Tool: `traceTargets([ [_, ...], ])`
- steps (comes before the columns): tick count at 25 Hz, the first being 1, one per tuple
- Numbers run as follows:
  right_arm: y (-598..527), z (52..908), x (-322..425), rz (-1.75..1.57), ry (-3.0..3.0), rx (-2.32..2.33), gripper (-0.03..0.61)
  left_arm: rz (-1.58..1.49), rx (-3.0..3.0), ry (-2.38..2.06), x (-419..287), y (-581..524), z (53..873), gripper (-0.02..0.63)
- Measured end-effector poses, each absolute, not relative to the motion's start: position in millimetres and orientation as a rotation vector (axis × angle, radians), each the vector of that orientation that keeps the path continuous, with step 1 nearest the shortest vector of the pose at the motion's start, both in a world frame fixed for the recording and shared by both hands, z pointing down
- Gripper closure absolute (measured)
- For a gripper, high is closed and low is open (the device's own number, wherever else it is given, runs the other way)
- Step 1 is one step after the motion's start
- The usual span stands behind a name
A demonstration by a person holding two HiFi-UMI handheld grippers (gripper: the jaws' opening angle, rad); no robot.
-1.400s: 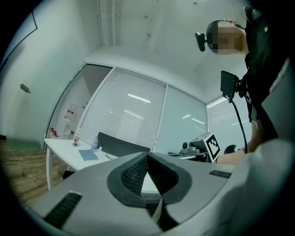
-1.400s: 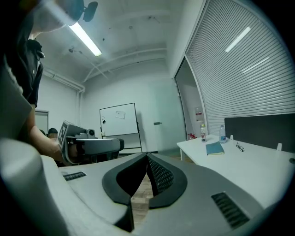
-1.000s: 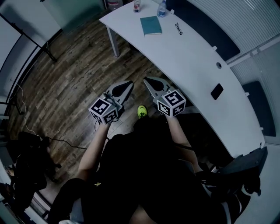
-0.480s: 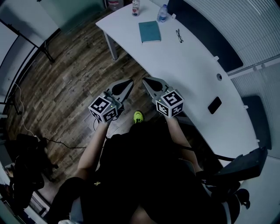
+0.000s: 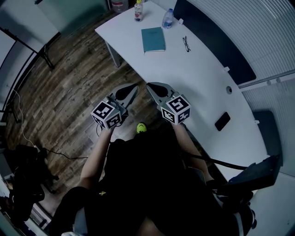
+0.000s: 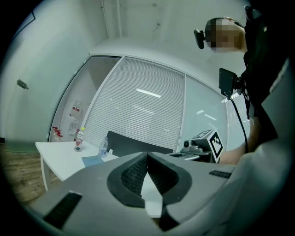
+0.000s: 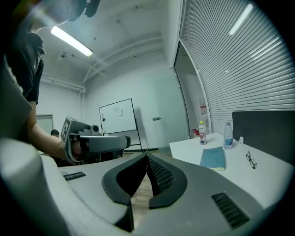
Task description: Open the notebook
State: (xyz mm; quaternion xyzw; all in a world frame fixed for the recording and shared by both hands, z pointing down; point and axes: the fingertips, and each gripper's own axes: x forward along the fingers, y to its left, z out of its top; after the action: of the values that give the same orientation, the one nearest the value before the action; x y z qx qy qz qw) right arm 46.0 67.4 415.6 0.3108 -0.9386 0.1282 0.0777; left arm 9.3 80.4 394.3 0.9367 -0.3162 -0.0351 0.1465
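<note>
A teal notebook [image 5: 153, 39] lies closed and flat near the far end of the long white table [image 5: 203, 78]; it also shows in the right gripper view as the notebook [image 7: 214, 158] and in the left gripper view as the notebook [image 6: 92, 160]. My left gripper [image 5: 135, 87] and right gripper [image 5: 148, 85] are held side by side over the wooden floor, well short of the notebook. Both are shut with nothing between their jaws. In the left gripper view the left gripper [image 6: 147, 154] has its tips touching; so does the right gripper [image 7: 147, 156] in its own view.
Two bottles [image 5: 138, 11] [image 5: 168, 19] stand at the table's far end, and a pair of glasses [image 5: 185, 43] lies right of the notebook. A black phone [image 5: 222, 121] lies nearer on the table. A whiteboard stand [image 5: 27, 46] is on the left, and cables run over the floor.
Both grippers, still shut, have moved forward along the table toward its far end. The notebook and bottles now sit lower and closer in the head view.
</note>
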Motion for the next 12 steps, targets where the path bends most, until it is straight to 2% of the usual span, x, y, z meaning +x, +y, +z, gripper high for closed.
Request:
traceTargets([
  [12, 28, 419, 58, 0.420, -2.807, 0.952, 0.571, -0.106, 2.684, -0.937, 18, 44, 395, 0.604],
])
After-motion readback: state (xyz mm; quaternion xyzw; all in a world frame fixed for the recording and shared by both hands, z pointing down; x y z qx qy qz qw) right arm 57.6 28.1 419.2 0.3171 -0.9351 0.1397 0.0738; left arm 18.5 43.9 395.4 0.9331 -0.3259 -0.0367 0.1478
